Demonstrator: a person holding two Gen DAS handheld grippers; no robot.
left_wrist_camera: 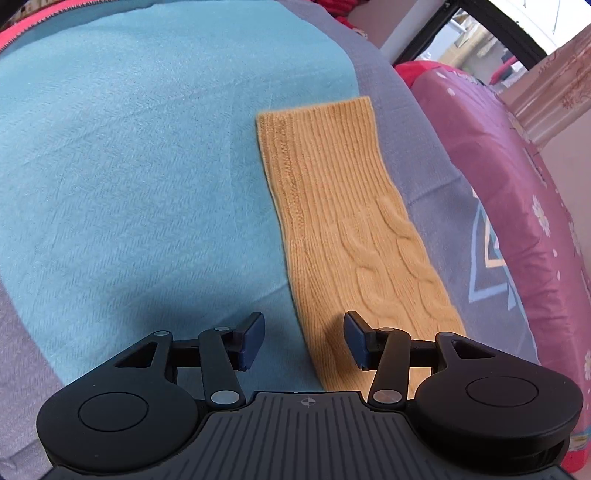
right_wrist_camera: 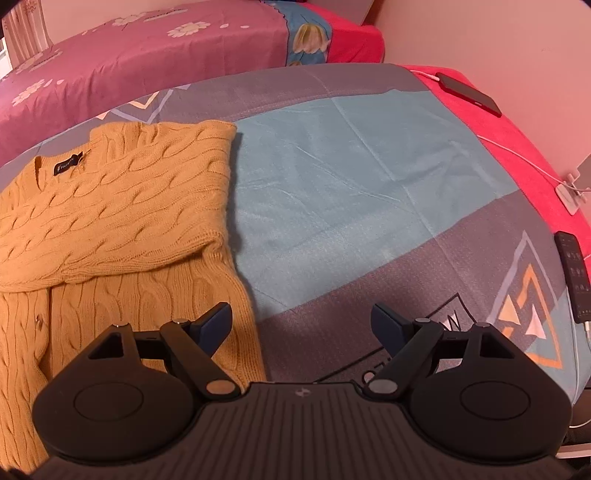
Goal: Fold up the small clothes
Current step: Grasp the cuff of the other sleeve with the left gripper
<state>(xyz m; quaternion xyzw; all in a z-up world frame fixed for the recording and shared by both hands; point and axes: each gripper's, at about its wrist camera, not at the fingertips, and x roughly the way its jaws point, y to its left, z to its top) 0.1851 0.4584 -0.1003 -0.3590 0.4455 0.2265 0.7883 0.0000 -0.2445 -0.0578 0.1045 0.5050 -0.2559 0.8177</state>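
Note:
A mustard cable-knit sweater point(right_wrist_camera: 110, 221) lies on the blue and grey bedspread point(right_wrist_camera: 351, 177), its right sleeve folded across the chest below the collar label. In the left wrist view the other sleeve point(left_wrist_camera: 340, 221) stretches flat away from me, ribbed cuff at the far end. My left gripper point(left_wrist_camera: 304, 339) hovers open over the near part of that sleeve, nothing between its fingers. My right gripper point(right_wrist_camera: 301, 328) stands open just right of the sweater's edge, above bare bedspread, with its left finger point(right_wrist_camera: 216, 325) over the knit.
A pink flowered quilt point(right_wrist_camera: 147, 55) lies beyond the bedspread. A red phone point(right_wrist_camera: 469, 94) on a white cable rests at the far right on a red sheet, and a dark remote point(right_wrist_camera: 572, 273) lies at the right edge. A window point(left_wrist_camera: 480, 33) shows behind.

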